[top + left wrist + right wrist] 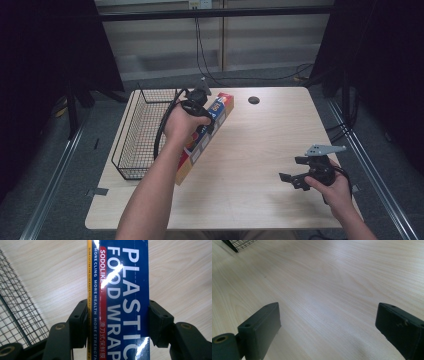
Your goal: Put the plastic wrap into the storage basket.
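- At the left edge of the table (pixel 260 150) you have a black wire basket (pixel 136 135), open-topped, its fine square mesh empty as far as the high view shows; its long side runs away from you, roughly parallel to the box beside it.
- Just right of the basket lies the plastic wrap box (pixel 207 135), a long, narrow carton of glossy printed card, blue with a red band and a yellow edge strip. Its long axis runs diagonally, near end toward you and far end toward the back of the table.
- Your left gripper (pixel 197 102) sits over the far half of that box. In the left gripper view the jaws bracket the box (pixel 120 302) across its narrow width, each pad pressed against a side face, so I judge it clenched on the carton rather than merely straddling it.
- The grip is off-centre along the length, so I expect the free near end to sag or swing if you lift; the slick surface may slip.
- The basket mesh (pixel 17 310) lies immediately beside the jaws there, so any move into it is a short sideways shift.
- Your right gripper (pixel 307 175) is well apart at the table's right, held above bare pale wood-grain laminate, jaws spread wide and gripping nothing.
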### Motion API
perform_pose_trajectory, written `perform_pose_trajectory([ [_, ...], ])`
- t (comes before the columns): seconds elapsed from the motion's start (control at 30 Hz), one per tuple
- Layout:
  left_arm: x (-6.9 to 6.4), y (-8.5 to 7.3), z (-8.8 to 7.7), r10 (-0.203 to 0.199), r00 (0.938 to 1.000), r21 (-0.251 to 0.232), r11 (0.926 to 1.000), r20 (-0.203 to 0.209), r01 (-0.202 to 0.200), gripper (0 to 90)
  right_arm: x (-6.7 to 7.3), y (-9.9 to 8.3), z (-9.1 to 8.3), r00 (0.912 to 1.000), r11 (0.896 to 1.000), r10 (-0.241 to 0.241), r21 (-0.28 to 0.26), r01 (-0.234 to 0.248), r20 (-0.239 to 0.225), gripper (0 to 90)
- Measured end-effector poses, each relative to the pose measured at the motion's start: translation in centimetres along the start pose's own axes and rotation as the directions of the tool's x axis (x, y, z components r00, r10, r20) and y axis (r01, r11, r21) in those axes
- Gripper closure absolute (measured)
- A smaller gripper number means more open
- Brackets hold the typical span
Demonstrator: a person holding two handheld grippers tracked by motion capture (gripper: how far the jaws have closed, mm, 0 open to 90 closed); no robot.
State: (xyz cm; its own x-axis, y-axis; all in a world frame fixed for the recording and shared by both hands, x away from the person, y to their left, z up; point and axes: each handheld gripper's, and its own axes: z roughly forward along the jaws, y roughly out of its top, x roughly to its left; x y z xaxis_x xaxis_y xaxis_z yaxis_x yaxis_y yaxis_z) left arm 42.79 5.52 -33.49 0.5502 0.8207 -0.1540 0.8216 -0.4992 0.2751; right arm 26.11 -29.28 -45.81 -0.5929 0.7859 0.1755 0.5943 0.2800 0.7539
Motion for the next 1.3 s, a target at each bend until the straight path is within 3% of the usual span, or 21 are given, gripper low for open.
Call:
perform_pose_trajectory([
  [0.7, 1.8, -1.2, -1.3, -0.086, 0.9960, -0.029, 0.9959, -0.024, 0.085, 43.1, 0.2, 0.1, 0.0, 0.9997, 1.000, -0.020, -0.011, 0.020, -0.017, 3.6],
  [0.83, 2.2, -1.4, -1.7, -0.087, 0.9961, -0.035, 0.9957, -0.020, 0.086, 43.1, 0.3, 0.1, 0.1, 0.9994, 1.000, -0.029, -0.007, 0.029, -0.022, 3.6],
  [1.3, 3.1, -1.9, -2.4, -0.135, 0.9896, -0.058, 0.9895, -0.048, 0.132, 43.0, 0.4, 0.1, 0.3, 0.9991, 0.999, -0.039, 0.003, 0.039, -0.014, 3.6],
])
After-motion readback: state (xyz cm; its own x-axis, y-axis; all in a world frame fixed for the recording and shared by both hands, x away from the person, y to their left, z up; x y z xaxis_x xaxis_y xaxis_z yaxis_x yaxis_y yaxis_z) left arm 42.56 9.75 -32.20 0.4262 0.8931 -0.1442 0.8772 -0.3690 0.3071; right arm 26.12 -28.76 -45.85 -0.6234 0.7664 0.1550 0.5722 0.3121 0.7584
